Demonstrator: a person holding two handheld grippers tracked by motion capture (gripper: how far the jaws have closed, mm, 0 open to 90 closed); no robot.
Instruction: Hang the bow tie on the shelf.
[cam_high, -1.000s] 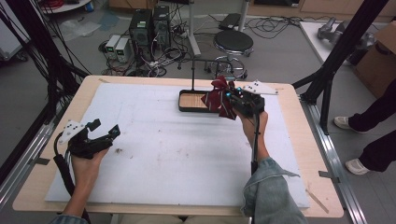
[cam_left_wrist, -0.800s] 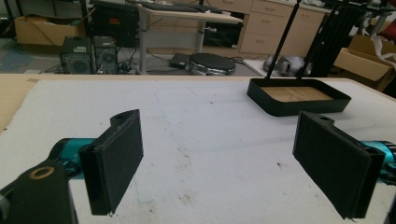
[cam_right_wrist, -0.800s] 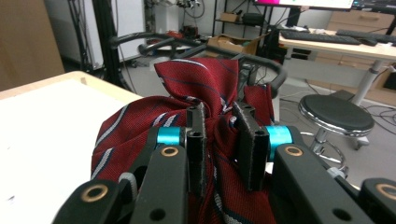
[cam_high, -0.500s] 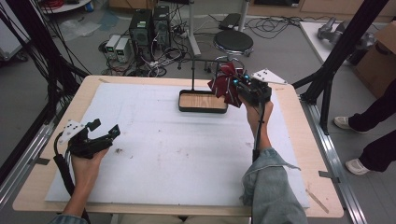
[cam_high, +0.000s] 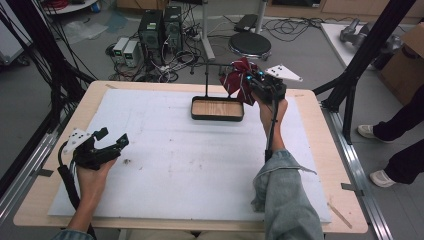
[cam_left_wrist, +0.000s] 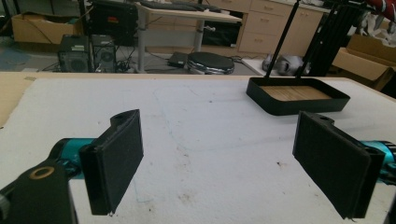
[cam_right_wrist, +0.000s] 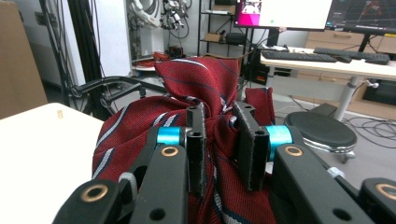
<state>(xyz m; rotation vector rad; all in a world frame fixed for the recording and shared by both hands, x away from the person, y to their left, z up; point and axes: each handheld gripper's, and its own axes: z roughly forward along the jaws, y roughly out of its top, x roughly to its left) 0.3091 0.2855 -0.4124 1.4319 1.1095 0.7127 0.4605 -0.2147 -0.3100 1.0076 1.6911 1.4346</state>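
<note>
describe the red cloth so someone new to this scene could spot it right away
Start at the white foam mat covering the wooden table, then find the black tray with a wooden floor at its far edge. Just right of it, the right gripper holds up a bunched dark red striped cloth, the sole fabric item there.

In your right gripper view, the red striped cloth (cam_right_wrist: 205, 93) hides the black tray behind it, and its lower folds are cut off at the bottom edge. In your high view, the stripes beside the black tray (cam_high: 217, 117) are too small to tell.
</note>
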